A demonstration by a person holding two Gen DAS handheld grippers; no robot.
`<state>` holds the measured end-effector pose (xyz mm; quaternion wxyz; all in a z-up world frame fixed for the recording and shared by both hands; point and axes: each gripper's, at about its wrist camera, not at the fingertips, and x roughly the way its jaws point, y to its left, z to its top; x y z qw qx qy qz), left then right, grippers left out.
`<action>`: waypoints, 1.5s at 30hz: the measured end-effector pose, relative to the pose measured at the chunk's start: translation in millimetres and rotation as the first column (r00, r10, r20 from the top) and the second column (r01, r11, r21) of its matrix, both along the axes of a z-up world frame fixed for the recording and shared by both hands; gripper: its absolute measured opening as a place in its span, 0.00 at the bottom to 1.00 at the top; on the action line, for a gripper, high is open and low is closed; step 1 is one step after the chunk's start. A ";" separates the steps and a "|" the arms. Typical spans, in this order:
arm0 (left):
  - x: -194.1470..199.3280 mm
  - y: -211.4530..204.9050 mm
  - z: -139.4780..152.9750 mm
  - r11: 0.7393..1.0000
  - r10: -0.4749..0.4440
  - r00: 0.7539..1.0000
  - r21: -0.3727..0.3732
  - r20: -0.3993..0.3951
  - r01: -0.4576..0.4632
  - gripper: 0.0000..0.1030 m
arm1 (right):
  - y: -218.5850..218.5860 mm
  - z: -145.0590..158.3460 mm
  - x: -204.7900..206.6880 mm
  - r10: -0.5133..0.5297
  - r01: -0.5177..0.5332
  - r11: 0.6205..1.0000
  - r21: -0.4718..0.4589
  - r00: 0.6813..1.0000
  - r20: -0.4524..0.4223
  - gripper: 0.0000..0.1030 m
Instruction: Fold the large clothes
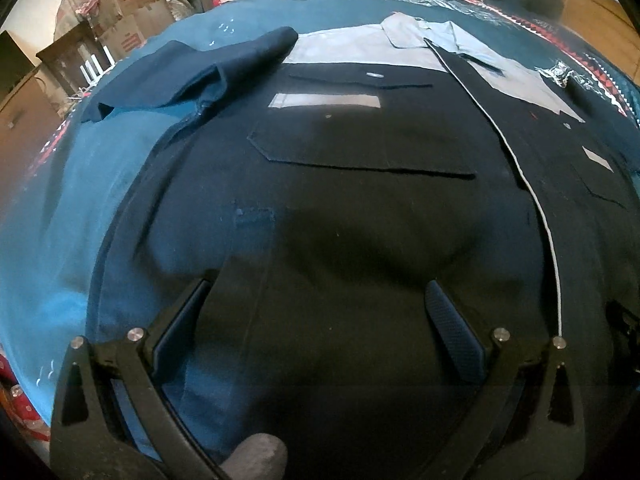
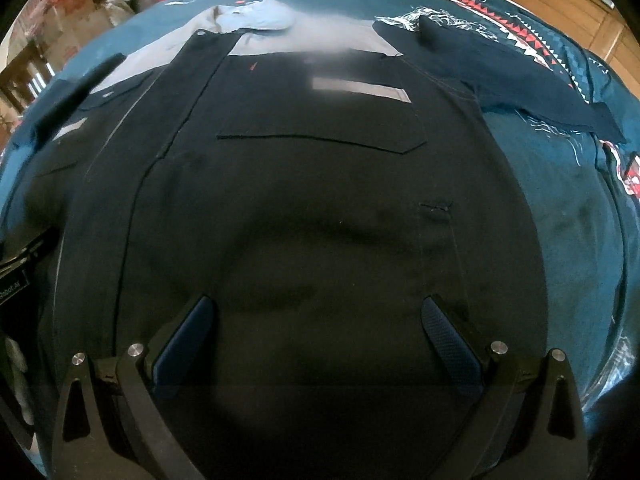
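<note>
Across the middle of both frames the jacket (image 1: 360, 216) lies flat on the blue bedspread (image 1: 60, 208), and I hold my left gripper (image 1: 320, 316) and right gripper (image 2: 320, 320) wide open above its hem, which I judge best pinched at both corners evenly.

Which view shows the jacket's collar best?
The left wrist view: the light grey collar lies open and sharp at the jacket's far end. The right wrist view shows the same collar, smaller and blurred by haze.
</note>
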<state>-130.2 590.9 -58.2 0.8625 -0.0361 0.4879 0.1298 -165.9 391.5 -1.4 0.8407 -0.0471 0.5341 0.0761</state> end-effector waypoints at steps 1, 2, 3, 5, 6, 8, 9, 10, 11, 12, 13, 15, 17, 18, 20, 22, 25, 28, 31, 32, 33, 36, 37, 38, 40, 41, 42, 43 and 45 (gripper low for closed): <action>0.9 0.1 0.0 1.000 -0.001 1.000 -0.001 0.000 0.001 1.00 | -1.1 0.1 -0.8 0.004 -0.004 1.000 0.005 1.000 0.003 1.00; 0.5 0.3 0.0 1.000 -0.003 1.000 -0.002 0.002 0.003 1.00 | -1.9 0.2 -2.1 0.010 -0.010 1.000 0.008 1.000 0.007 1.00; 1.3 0.5 -0.1 1.000 -0.006 1.000 -0.003 0.005 0.006 1.00 | -2.3 0.1 -4.0 0.021 -0.021 1.000 0.011 1.000 0.014 1.00; 0.6 0.4 0.2 1.000 -0.007 1.000 0.000 0.010 0.007 1.00 | -3.8 0.0 -8.1 0.060 -0.060 0.998 0.015 0.998 0.032 1.00; 0.9 -0.5 0.9 1.000 -0.006 1.000 0.003 0.006 0.006 1.00 | -4.3 -0.1 -9.7 0.085 -0.086 0.996 0.012 0.996 0.037 1.00; 4.1 -1.3 4.9 1.000 0.007 1.000 0.002 -0.011 -0.007 1.00 | -5.5 2.4 -9.8 0.140 -0.140 0.990 0.006 0.990 0.025 1.00; 6.3 -1.4 8.6 1.000 0.015 1.000 -0.008 -0.006 -0.015 1.00 | -6.4 4.5 -9.1 0.157 -0.157 0.988 0.006 0.987 0.014 1.00; 8.6 -2.1 13.0 1.000 0.021 1.000 -0.013 0.009 -0.021 1.00 | -9.6 8.3 -8.5 0.170 -0.170 0.985 0.008 0.985 0.004 1.00; 12.7 -4.9 19.4 1.000 0.025 0.999 -0.006 0.033 -0.025 1.00 | -13.6 12.1 -7.7 0.173 -0.173 0.985 0.010 0.985 0.002 1.00; 16.2 -6.9 21.9 1.000 0.023 0.999 0.000 0.041 -0.023 1.00 | -17.0 14.9 -7.7 0.172 -0.172 0.985 0.011 0.985 0.007 1.00; 23.4 -11.6 25.1 1.000 0.018 0.999 0.010 0.047 -0.018 1.00 | -22.9 19.6 -6.3 0.169 -0.169 0.985 0.015 0.985 0.020 1.00; 35.8 -16.9 23.7 1.000 0.021 0.999 0.019 0.037 -0.022 1.00 | -38.1 26.7 -1.5 0.148 -0.149 0.989 0.017 0.988 0.048 1.00; 49.9 -20.6 15.1 0.998 0.044 0.999 0.044 0.004 -0.044 1.00 | -51.4 29.2 5.3 0.129 -0.130 0.991 0.026 0.990 0.060 1.00; 54.7 -23.2 10.9 0.997 0.045 0.999 0.059 -0.009 -0.044 1.00 | -57.6 28.9 9.0 0.118 -0.120 0.992 0.027 0.991 0.056 1.00; 56.9 -31.1 13.4 0.995 0.040 0.999 0.091 -0.004 -0.039 1.00 | -72.4 26.7 15.7 0.098 -0.100 0.994 0.047 0.994 0.045 1.00; 56.0 -41.6 20.8 0.994 0.010 1.000 0.107 0.023 -0.012 1.00 | -84.6 24.1 19.6 0.090 -0.092 0.994 0.062 0.995 0.040 1.00; 56.4 -64.2 30.7 0.990 -0.049 0.996 0.135 0.079 0.038 1.00 | -99.1 25.4 24.5 0.079 -0.083 0.993 0.078 0.996 0.052 1.00; 64.6 -78.5 30.7 0.993 -0.090 0.991 0.083 0.101 0.082 1.00 | -116.2 32.0 31.5 0.060 -0.068 0.992 0.104 0.995 0.077 1.00; 75.9 -89.0 14.4 0.992 -0.118 0.991 0.057 0.070 0.114 1.00 | -136.4 41.6 39.3 0.036 -0.048 0.993 0.112 0.993 0.111 1.00; 81.5 -87.4 0.4 0.993 -0.118 0.992 0.036 0.039 0.117 1.00 | -143.3 42.4 42.1 0.028 -0.042 0.992 0.117 0.993 0.112 1.00; 81.2 -88.0 -2.5 0.993 -0.117 0.992 0.026 0.049 0.116 1.00 | -151.5 43.3 47.0 0.023 -0.036 0.991 0.128 0.994 0.107 1.00; 80.7 -76.0 -3.7 0.993 -0.110 0.991 -0.035 0.076 0.113 1.00 | -165.1 47.2 61.0 0.059 -0.070 0.993 0.096 0.992 0.108 1.00; 79.7 -76.1 -3.6 0.993 -0.111 0.991 -0.030 0.079 0.114 1.00 | -170.2 51.1 66.4 0.074 -0.084 0.994 0.075 0.989 0.127 1.00; 78.1 -77.0 -3.3 0.993 -0.112 0.990 -0.020 0.084 0.114 1.00 | -174.9 54.7 72.6 0.084 -0.094 0.993 0.068 0.987 0.139 1.00; 76.3 -78.5 -3.9 0.994 -0.110 0.990 -0.009 0.090 0.112 1.00 | -185.5 62.1 85.5 0.090 -0.105 0.991 0.084 0.983 0.157 1.00; 76.2 -79.8 -3.7 0.994 -0.109 0.990 -0.008 0.091 0.110 1.00 | -189.8 66.0 92.1 0.090 -0.106 0.990 0.092 0.982 0.169 1.00; 77.4 -81.5 -3.7 0.994 -0.108 0.990 -0.007 0.092 0.109 1.00 | -192.9 69.8 98.1 0.087 -0.106 0.989 0.099 0.980 0.179 1.00; 78.1 -83.3 -3.6 0.994 -0.107 0.990 -0.004 0.093 0.108 1.00 | -197.2 74.7 105.1 0.085 -0.108 0.988 0.110 0.977 0.193 1.00; 78.2 -85.4 -4.0 0.994 -0.106 0.990 0.003 0.095 0.106 1.00 | -203.2 82.6 117.1 0.087 -0.115 0.985 0.125 0.973 0.214 1.00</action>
